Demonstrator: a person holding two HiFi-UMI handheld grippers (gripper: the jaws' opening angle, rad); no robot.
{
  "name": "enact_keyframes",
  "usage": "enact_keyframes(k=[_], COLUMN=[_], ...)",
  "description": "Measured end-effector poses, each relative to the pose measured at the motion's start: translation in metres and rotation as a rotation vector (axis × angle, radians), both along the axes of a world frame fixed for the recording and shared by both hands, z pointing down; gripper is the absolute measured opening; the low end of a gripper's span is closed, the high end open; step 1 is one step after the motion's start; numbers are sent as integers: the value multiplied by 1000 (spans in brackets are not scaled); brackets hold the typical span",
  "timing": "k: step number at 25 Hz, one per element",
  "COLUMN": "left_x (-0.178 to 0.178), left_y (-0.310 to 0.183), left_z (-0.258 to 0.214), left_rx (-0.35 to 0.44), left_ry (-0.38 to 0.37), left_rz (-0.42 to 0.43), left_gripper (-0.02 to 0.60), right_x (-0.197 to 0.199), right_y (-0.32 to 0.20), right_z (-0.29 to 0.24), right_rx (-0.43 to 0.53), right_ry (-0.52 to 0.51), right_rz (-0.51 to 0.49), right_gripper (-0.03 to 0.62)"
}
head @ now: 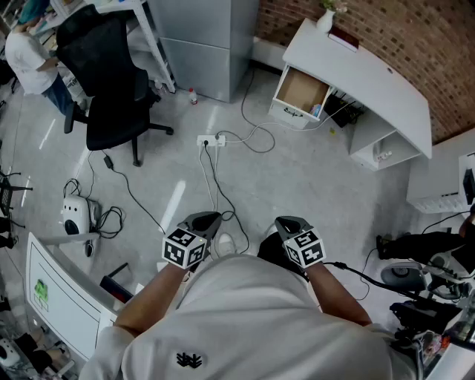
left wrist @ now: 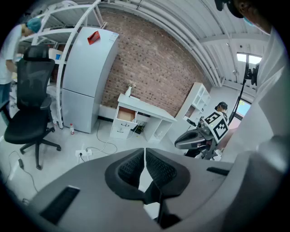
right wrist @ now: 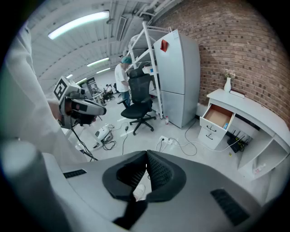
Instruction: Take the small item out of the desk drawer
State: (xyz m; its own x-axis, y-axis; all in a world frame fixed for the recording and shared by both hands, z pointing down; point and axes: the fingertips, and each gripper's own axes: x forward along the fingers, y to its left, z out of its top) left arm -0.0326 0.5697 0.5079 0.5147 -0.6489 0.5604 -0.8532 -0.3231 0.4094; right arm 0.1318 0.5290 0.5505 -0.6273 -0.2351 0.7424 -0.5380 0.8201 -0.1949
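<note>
My left gripper (left wrist: pixel 145 153) and right gripper (right wrist: pixel 146 155) are both closed on nothing, held close to my body. Well across the floor the desk drawer (head: pixel 302 90) stands open, with what looks like the small item (head: pixel 317 110), blue, inside. The approach and the pick remain undone.

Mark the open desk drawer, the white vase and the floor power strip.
Open white desk drawer (head: pixel 300 89): head view, its brown bottom.
White vase (head: pixel 325 21): head view, its body.
White power strip (head: pixel 211 140): head view, its top.

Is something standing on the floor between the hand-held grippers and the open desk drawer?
Only a power strip and loose cables lie on the floor between them; nothing tall blocks the drawer.
</note>
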Motion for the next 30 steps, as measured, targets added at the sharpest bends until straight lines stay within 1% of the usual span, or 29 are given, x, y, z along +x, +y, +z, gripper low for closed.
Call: enact_keyframes(k=[4,8,12,14,16,19,21,23,25,27,30], left_x=[-4,15,39,48,52,61,64,64,58,46,28], left_y=[-24,-70,-136,-171,-203,-241,-264,-284,-306,-333,-371], left_z=[17,9,-14,-19,-23,-29,-31,-33,-34,-32,-21], left_rx=[-8,10,31,36,37,54,66,65,58,44,32], left_ry=[-5,-4,-1,-23,-45,-48,-53,-45,-29,-8,32], left_rz=[28,69,104,129,132,125,129,134,141,143,162], left_gripper=[29,29,29,29,29,29,29,29,29,29,29], right_x=[0,10,15,14,17,26,30,30,27,22,15], right_y=[-19,-50,-111,-148,-180,-219,-244,-268,-293,-319,-356], right_z=[11,20,22,23,24,30,37,42,44,51,66], right_rx=[-4,-27,-38,-41,-36,-21,-30,-55,-71,-88,-105], right_ry=[2,5,-17,-47,-69,-67,-64,-64,-58,-50,-41], right_rz=[36,52,46,46,45,37,51,78,103,135,212], right_gripper=[29,29,29,29,29,32,34,39,83,83,85])
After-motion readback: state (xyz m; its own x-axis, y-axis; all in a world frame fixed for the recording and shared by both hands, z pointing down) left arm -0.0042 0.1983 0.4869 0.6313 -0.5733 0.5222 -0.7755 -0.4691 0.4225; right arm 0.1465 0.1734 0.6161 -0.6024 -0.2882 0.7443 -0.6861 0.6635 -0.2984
